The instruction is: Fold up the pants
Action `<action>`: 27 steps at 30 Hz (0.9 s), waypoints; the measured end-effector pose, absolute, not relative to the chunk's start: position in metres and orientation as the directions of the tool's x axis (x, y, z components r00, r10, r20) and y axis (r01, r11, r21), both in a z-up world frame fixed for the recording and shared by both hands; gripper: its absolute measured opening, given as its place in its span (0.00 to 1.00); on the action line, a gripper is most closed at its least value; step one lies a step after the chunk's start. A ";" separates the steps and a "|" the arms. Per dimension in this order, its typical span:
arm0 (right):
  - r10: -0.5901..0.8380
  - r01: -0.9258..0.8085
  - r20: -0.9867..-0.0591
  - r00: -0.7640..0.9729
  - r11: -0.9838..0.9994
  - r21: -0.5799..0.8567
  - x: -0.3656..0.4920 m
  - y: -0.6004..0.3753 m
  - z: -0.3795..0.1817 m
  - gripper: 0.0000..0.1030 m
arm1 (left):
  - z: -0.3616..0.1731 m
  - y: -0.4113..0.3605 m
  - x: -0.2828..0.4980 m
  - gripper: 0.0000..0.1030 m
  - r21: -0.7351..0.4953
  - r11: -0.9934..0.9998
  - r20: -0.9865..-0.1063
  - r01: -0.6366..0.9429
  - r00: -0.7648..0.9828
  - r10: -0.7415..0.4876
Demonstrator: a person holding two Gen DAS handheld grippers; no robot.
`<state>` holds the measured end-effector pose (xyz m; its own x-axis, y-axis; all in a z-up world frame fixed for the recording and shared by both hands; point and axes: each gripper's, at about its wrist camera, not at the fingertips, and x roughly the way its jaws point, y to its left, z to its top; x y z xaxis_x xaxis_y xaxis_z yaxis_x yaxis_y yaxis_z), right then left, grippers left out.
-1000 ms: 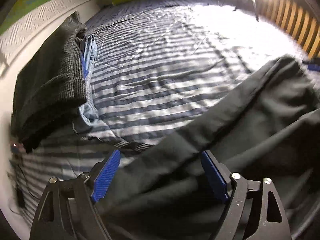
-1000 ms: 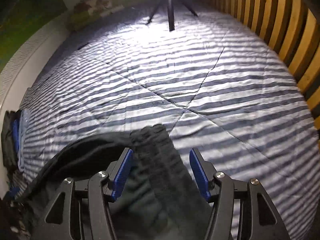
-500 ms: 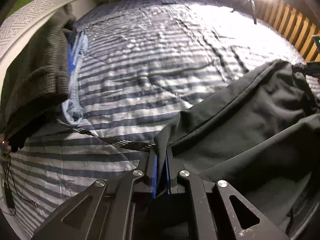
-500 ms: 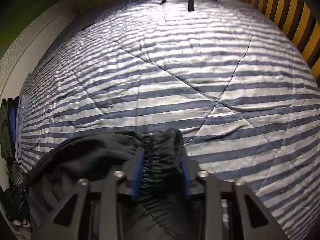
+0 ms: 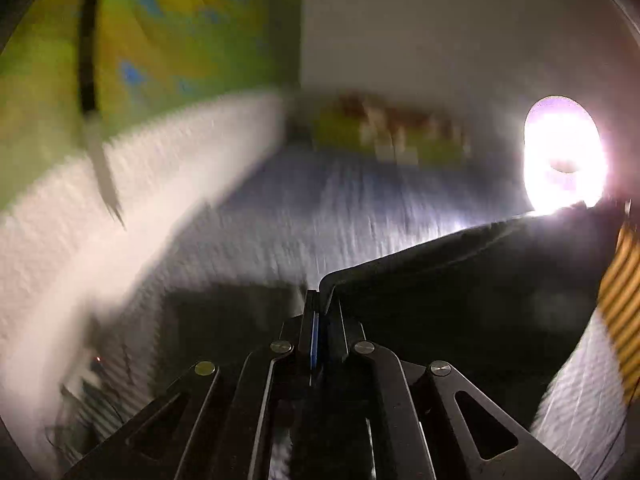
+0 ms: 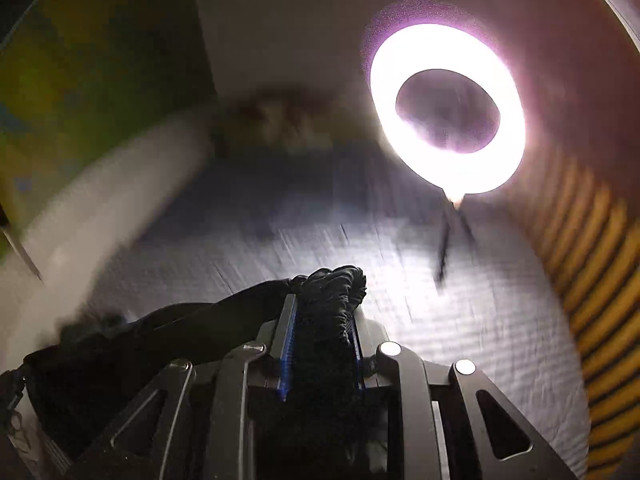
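The black pants [image 5: 460,288] hang lifted above the striped bed, stretched between my two grippers. In the left wrist view my left gripper [image 5: 318,300] is shut on a thin edge of the cloth, and the fabric spreads away to the right. In the right wrist view my right gripper [image 6: 324,308] has the bunched elastic waistband [image 6: 336,280] pressed between its blue pads. Its jaws are still closing on it. The rest of the pants [image 6: 180,332] trails down to the left. Both views are blurred by motion.
The blue-striped bed cover [image 5: 340,208] lies below. A bright ring light [image 6: 448,108] stands on a tripod [image 6: 448,240] at the far right. A white textured wall panel [image 5: 120,208] runs along the left and yellow slats [image 6: 592,280] along the right. A dark clothes pile [image 5: 224,308] lies at lower left.
Both grippers went from open to shut on the pants, then rose sharply with the cloth. The views now tilt up toward the wall and ring light.
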<state>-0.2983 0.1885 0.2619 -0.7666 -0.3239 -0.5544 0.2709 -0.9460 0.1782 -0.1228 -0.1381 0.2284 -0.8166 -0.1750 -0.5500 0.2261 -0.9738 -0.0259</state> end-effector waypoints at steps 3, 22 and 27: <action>-0.360 0.319 -0.421 -0.832 -0.933 0.167 -0.276 0.183 0.329 0.20 | 0.290 -0.138 -0.091 0.03 -0.017 -0.976 -0.446 0.217 -0.876 -0.187; 0.084 -0.017 -0.777 -0.624 -0.995 -0.094 -0.119 0.428 -0.009 0.19 | -0.030 0.116 0.042 0.03 -0.051 -0.875 -0.895 -0.481 -0.366 0.253; 0.019 -0.030 -0.809 -0.587 -1.000 -0.002 -0.072 0.452 -0.031 0.20 | -0.024 0.100 0.065 0.03 -0.061 -0.857 -0.909 -0.511 -0.326 0.259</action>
<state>-0.0719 0.4515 -0.0313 -0.5875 0.0189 -0.8090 -0.0297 -0.9996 -0.0017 0.0653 0.0999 -0.0244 -0.3261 0.2593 -0.9091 -0.5109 -0.8575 -0.0613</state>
